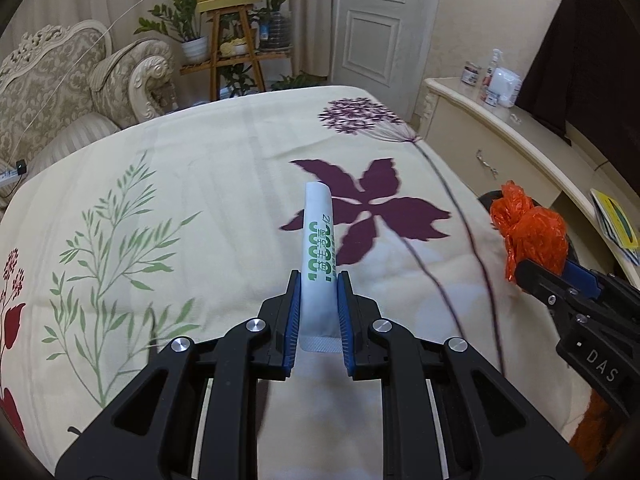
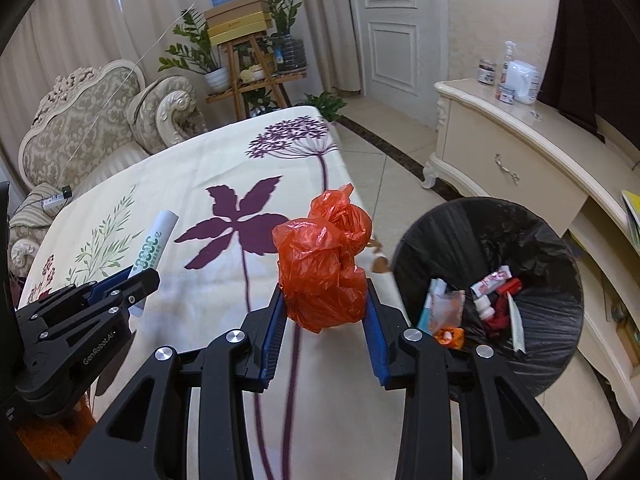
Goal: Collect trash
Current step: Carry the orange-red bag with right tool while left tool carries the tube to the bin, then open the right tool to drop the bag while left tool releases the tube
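Note:
My left gripper (image 1: 319,280) is shut on a white wrapper with green print (image 1: 318,240), which sticks up above the flowered tablecloth (image 1: 180,168). In the right wrist view the same left gripper (image 2: 138,284) and white wrapper (image 2: 154,246) appear at the left. A crumpled orange plastic bag (image 2: 324,264) is pinched between the blue pads of my right gripper (image 2: 325,294), above the table's right edge. From the left wrist view the orange bag (image 1: 528,232) and right gripper (image 1: 528,276) show at far right. A black-lined trash bin (image 2: 492,280) with several wrappers inside stands on the floor to the right.
A cream sideboard (image 2: 520,148) with bottles (image 2: 516,74) runs along the right wall behind the bin. An ornate sofa (image 2: 84,128) sits beyond the table's left side. A wooden plant stand (image 2: 248,68) with boxes and a white door (image 2: 392,24) are at the back.

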`<action>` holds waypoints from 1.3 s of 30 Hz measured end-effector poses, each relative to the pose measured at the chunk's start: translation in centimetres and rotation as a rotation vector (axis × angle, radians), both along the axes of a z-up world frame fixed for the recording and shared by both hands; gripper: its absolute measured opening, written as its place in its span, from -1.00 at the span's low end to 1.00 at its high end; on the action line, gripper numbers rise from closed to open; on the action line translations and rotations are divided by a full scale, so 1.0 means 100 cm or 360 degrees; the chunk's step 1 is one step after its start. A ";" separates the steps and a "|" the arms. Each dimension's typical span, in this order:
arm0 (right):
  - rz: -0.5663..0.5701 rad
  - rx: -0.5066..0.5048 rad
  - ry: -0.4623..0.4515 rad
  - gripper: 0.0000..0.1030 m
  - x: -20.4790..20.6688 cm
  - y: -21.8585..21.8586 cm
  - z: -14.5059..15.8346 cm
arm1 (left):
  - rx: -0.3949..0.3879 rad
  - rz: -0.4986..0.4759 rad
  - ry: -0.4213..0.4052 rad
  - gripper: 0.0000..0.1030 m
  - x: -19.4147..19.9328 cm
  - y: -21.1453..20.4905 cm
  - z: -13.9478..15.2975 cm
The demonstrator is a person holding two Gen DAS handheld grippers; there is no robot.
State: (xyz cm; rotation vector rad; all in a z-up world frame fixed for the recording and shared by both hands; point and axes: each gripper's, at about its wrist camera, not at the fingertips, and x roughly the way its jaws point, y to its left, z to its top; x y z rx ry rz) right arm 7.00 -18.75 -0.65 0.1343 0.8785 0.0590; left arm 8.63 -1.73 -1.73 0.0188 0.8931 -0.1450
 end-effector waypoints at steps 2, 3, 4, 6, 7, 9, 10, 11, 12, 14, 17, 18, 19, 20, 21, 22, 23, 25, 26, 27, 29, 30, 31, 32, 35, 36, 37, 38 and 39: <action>-0.0028 -0.0008 -0.0002 -0.28 -0.004 -0.008 0.000 | -0.0002 -0.0023 -0.0007 -0.66 -0.001 -0.008 0.001; -0.0039 -0.0009 -0.0002 -0.28 -0.005 -0.011 0.000 | -0.0005 -0.0038 -0.0009 -0.66 -0.001 -0.013 0.001; -0.0053 -0.0011 -0.0002 -0.28 -0.006 -0.015 0.001 | -0.0007 -0.0049 -0.0011 -0.66 -0.001 -0.017 0.002; -0.0086 -0.0017 -0.0005 -0.28 -0.010 -0.025 0.001 | -0.0010 -0.0075 -0.0011 -0.66 0.000 -0.027 0.002; -0.0102 -0.0018 -0.0008 -0.28 -0.011 -0.030 0.001 | -0.0013 -0.0088 -0.0010 -0.66 0.000 -0.032 0.002; -0.0140 -0.0022 -0.0012 -0.28 -0.014 -0.040 0.003 | -0.0017 -0.0116 -0.0011 -0.66 0.001 -0.042 0.003; -0.0157 -0.0024 -0.0014 -0.28 -0.015 -0.045 0.003 | -0.0018 -0.0129 -0.0015 -0.66 0.001 -0.047 0.003; -0.0180 -0.0024 -0.0016 -0.28 -0.017 -0.052 0.003 | -0.0018 -0.0141 -0.0020 -0.66 0.001 -0.052 0.003; -0.0201 -0.0025 -0.0019 -0.28 -0.018 -0.058 0.003 | -0.0018 -0.0160 -0.0023 -0.66 0.001 -0.059 0.004; -0.0235 -0.0028 -0.0022 -0.28 -0.020 -0.068 0.003 | -0.0020 -0.0185 -0.0029 -0.66 0.002 -0.069 0.005; -0.0283 -0.0031 -0.0027 -0.28 -0.022 -0.083 0.003 | -0.0018 -0.0234 -0.0038 -0.66 0.004 -0.089 0.006; -0.0296 -0.0033 -0.0028 -0.28 -0.023 -0.088 0.003 | -0.0019 -0.0247 -0.0038 -0.66 0.004 -0.094 0.006; -0.0309 -0.0034 -0.0029 -0.28 -0.024 -0.092 0.003 | -0.0018 -0.0257 -0.0038 -0.66 0.005 -0.098 0.006; -0.0330 -0.0035 -0.0030 -0.28 -0.025 -0.099 0.003 | -0.0016 -0.0274 -0.0041 -0.66 0.005 -0.106 0.006; -0.0341 -0.0034 -0.0030 -0.28 -0.026 -0.101 0.003 | -0.0015 -0.0285 -0.0043 -0.66 0.006 -0.110 0.006; -0.0355 -0.0034 -0.0030 -0.28 -0.027 -0.104 0.003 | -0.0013 -0.0298 -0.0045 -0.66 0.007 -0.116 0.006; -0.0373 -0.0032 -0.0030 -0.28 -0.028 -0.110 0.002 | -0.0011 -0.0311 -0.0046 -0.66 0.008 -0.121 0.006; -0.0397 -0.0029 -0.0026 -0.28 -0.029 -0.118 0.001 | -0.0005 -0.0339 -0.0046 -0.66 0.010 -0.132 0.005; -0.0413 -0.0026 -0.0022 -0.30 -0.029 -0.123 -0.001 | -0.0003 -0.0349 -0.0046 -0.66 0.010 -0.137 0.004; -0.0421 -0.0023 -0.0017 -0.33 -0.028 -0.126 -0.002 | 0.0002 -0.0362 -0.0048 -0.66 0.011 -0.144 0.003; -0.0437 -0.0023 -0.0009 -0.42 -0.025 -0.132 -0.006 | 0.0014 -0.0385 -0.0040 -0.66 0.014 -0.155 -0.001; -0.0444 -0.0021 -0.0006 -0.42 -0.021 -0.135 -0.008 | 0.0021 -0.0395 -0.0037 -0.66 0.017 -0.161 -0.003; -0.0455 -0.0019 0.0010 -0.45 -0.017 -0.139 -0.013 | 0.0028 -0.0403 -0.0032 -0.66 0.020 -0.165 -0.005; -0.0464 -0.0009 0.0018 -0.49 -0.014 -0.143 -0.016 | 0.0033 -0.0412 -0.0026 -0.66 0.022 -0.171 -0.007; -0.0492 0.0001 0.0034 -0.51 -0.007 -0.151 -0.021 | 0.0038 -0.0431 -0.0011 -0.66 0.028 -0.184 -0.012; -0.0496 0.0002 0.0033 -0.51 -0.006 -0.152 -0.021 | 0.0039 -0.0441 -0.0006 -0.66 0.029 -0.189 -0.013; -0.0498 0.0004 0.0030 -0.51 -0.007 -0.154 -0.022 | 0.0043 -0.0452 -0.0001 -0.66 0.030 -0.192 -0.014; -0.0501 0.0004 0.0027 -0.51 -0.007 -0.156 -0.022 | 0.0049 -0.0464 0.0007 -0.66 0.031 -0.196 -0.015; -0.0504 0.0000 0.0026 -0.51 -0.007 -0.157 -0.022 | 0.0054 -0.0471 0.0013 -0.65 0.032 -0.199 -0.016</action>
